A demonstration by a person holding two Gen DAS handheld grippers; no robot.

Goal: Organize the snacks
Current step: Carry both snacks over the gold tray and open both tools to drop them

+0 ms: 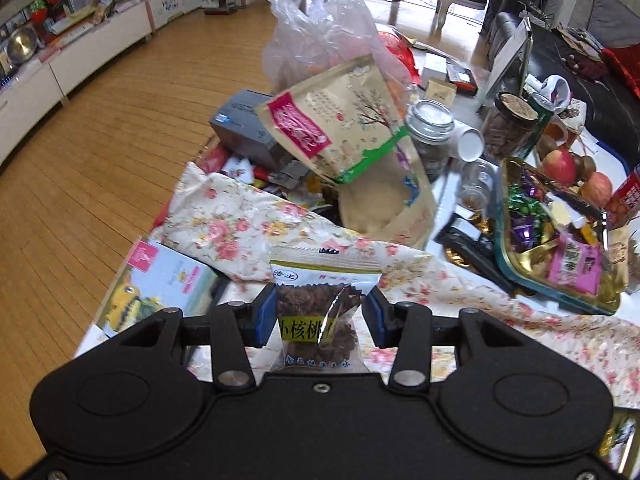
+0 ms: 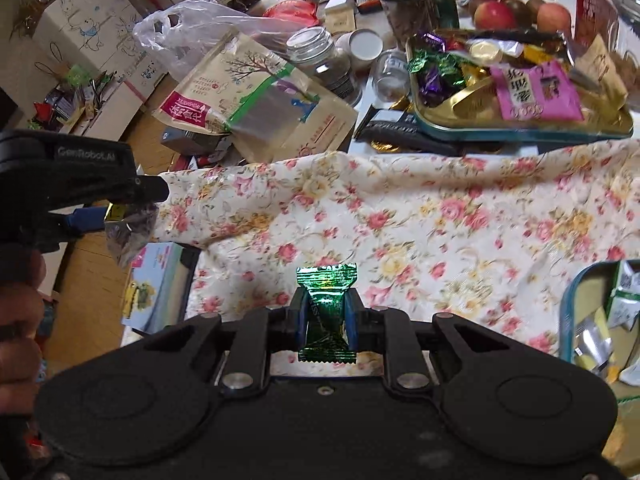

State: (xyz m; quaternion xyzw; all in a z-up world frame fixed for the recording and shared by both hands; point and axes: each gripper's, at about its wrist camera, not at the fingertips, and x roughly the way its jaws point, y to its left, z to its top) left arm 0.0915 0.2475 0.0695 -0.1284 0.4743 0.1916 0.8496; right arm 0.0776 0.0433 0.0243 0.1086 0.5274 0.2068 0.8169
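Observation:
My left gripper (image 1: 319, 314) is shut on a clear walnut snack packet (image 1: 318, 312) with a yellow label, held above the floral cloth (image 1: 224, 220). It also shows at the left of the right wrist view (image 2: 120, 216), with the packet (image 2: 130, 232) hanging from it. My right gripper (image 2: 326, 320) is shut on a green foil candy (image 2: 327, 316) above the floral cloth (image 2: 440, 216). A gold tray of candies (image 2: 460, 110) sits at the far right, also in the left wrist view (image 1: 516, 256). A teal-rimmed tin (image 2: 570, 300) with packets is at the right edge.
Large beige snack pouches (image 1: 332, 120) (image 2: 240, 92), a plastic bag (image 1: 320, 28), glass jars (image 2: 316, 52), apples (image 2: 496, 14) and a picture book (image 1: 160, 284) crowd the table. Wooden floor (image 1: 120, 120) lies to the left.

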